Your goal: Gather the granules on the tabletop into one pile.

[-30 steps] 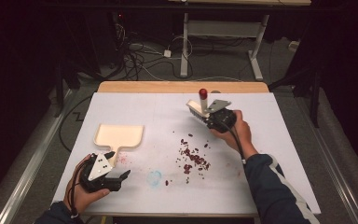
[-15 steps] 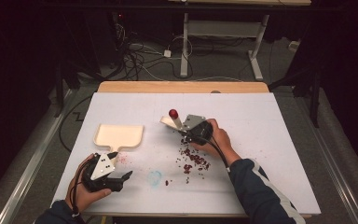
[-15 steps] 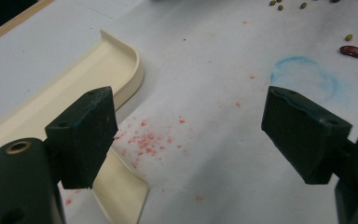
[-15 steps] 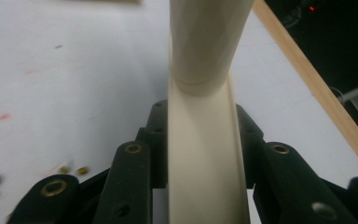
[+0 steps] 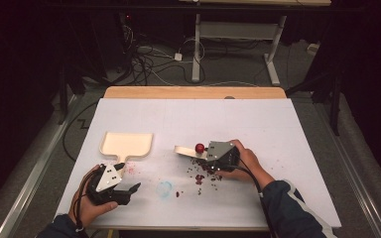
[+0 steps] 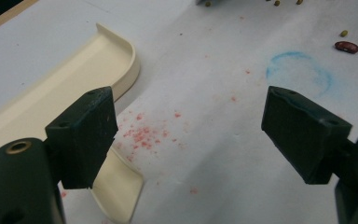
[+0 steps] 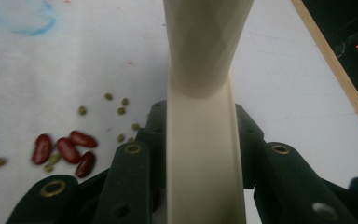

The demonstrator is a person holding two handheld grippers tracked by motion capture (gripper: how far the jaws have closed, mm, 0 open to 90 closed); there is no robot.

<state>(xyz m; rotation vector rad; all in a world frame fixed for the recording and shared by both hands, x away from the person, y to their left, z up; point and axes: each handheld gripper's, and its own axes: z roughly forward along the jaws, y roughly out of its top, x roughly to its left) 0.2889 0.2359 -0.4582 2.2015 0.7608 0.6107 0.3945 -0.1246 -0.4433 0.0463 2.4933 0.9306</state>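
Observation:
My right gripper (image 5: 209,154) is shut on the handle of a cream tool (image 5: 187,150), which carries a red knob (image 5: 200,148). The tool points left, low over the table. In the right gripper view its handle (image 7: 200,140) runs up between the jaws. Red and green beans (image 5: 204,173) lie scattered just in front of that gripper, and several more beans (image 7: 67,151) lie to the left of the jaws. A cream dustpan (image 5: 127,145) rests at the left. My left gripper (image 5: 131,193) stands open by the dustpan's handle (image 6: 116,191), with nothing between its pads (image 6: 84,135).
A blue ring mark (image 5: 164,188) and pink stains (image 6: 142,135) are on the white table top (image 5: 278,129). One red bean (image 6: 346,46) lies near the ring. The wooden back edge (image 5: 193,92) borders a dark floor with cables.
My right gripper has carried the cream tool from the back right of the table leftward and toward the front, down to the beans. The left gripper has stayed put.

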